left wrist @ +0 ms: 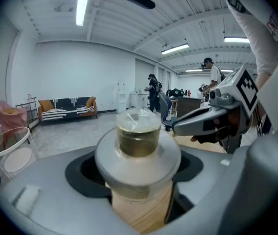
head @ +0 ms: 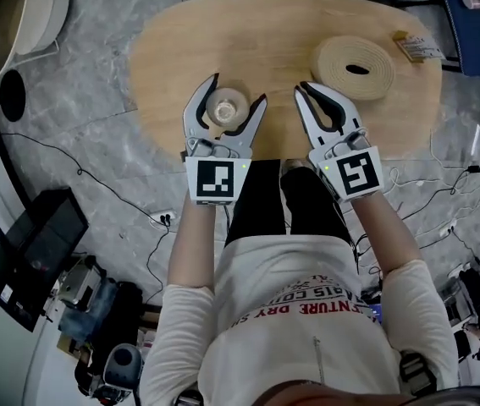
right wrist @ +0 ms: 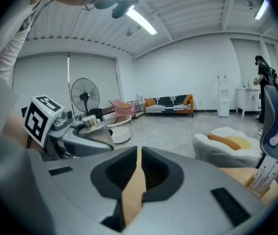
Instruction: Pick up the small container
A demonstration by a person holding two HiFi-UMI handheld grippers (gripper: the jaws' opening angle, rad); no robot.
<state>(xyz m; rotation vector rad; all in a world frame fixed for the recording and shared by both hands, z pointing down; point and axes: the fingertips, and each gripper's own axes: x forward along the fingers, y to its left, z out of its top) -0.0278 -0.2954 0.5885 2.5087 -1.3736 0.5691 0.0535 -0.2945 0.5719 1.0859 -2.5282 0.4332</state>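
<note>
The small container [head: 225, 108], a clear round tub with a wide flanged rim, sits over the near edge of the wooden table [head: 172, 49]. My left gripper [head: 238, 91] is around it, with a curved jaw against each side. In the left gripper view the container [left wrist: 139, 133] fills the gap between the jaws, and its rim rests across them. To its right, my right gripper [head: 307, 87] hovers over the table edge with its tips together and nothing held. In the right gripper view only a thin sliver of wood shows between the jaws of my right gripper [right wrist: 135, 180].
A round coiled tan ring [head: 354, 68] lies on the table's right part, with a small packet [head: 417, 47] beyond it. A blue chair [head: 472, 24] stands at the far right, and a white round stand [head: 19, 15] at the far left. Cables and black gear [head: 32, 252] cover the floor.
</note>
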